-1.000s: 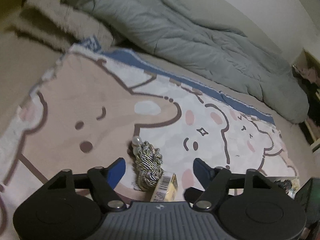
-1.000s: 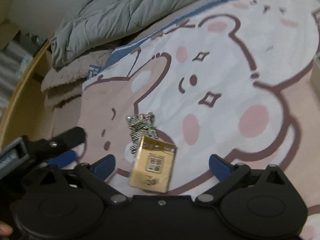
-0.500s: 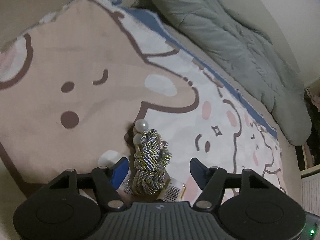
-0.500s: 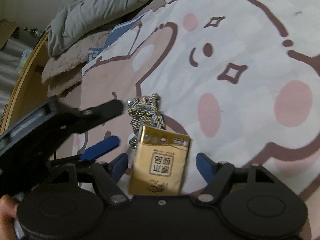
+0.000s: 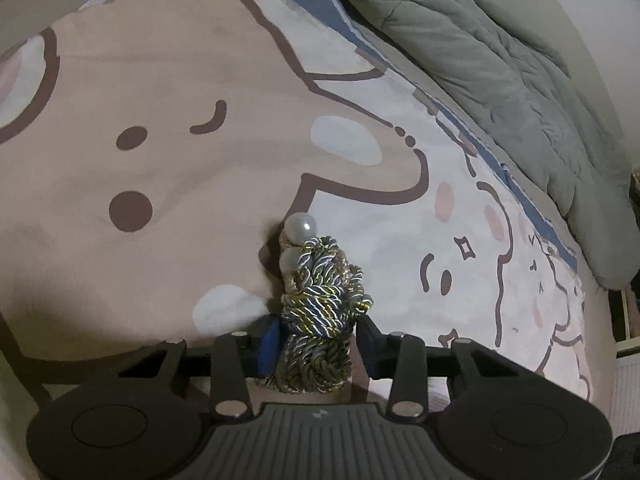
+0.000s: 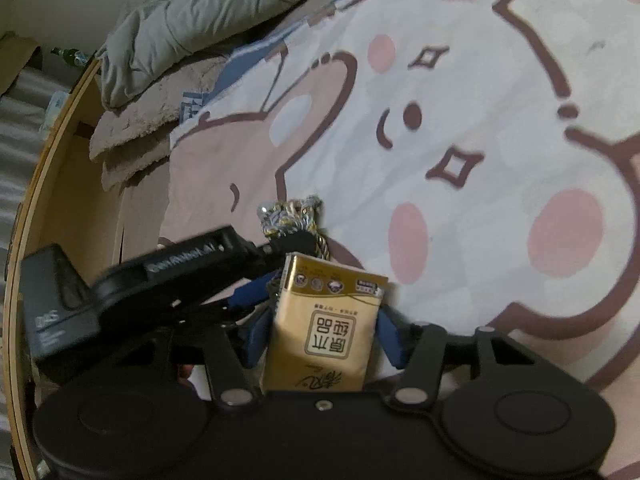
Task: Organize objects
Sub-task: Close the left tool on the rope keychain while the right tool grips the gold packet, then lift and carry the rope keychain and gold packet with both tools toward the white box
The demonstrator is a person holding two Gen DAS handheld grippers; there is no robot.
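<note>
A bundle of twisted gold, grey and white cord [image 5: 320,312] with two pearl beads [image 5: 301,227] at its far end lies on the bear-print blanket [image 5: 160,160]. My left gripper [image 5: 318,342] is shut on the near part of the cord bundle. The cord's far end shows in the right wrist view [image 6: 290,214], with the left gripper [image 6: 280,276] beside it. A gold tissue pack [image 6: 326,324] with printed characters sits between the fingers of my right gripper [image 6: 322,332], which is shut on it.
A rumpled grey quilt [image 5: 500,64] lies along the far side of the bed. A folded beige fleece [image 6: 136,136] sits by the curved wooden bed edge [image 6: 40,184]. The blanket [image 6: 480,120] spreads wide to the right.
My left gripper has moved forward and closed on the cord bundle. My right gripper has closed on the gold tissue pack. The two grippers now sit close side by side.
</note>
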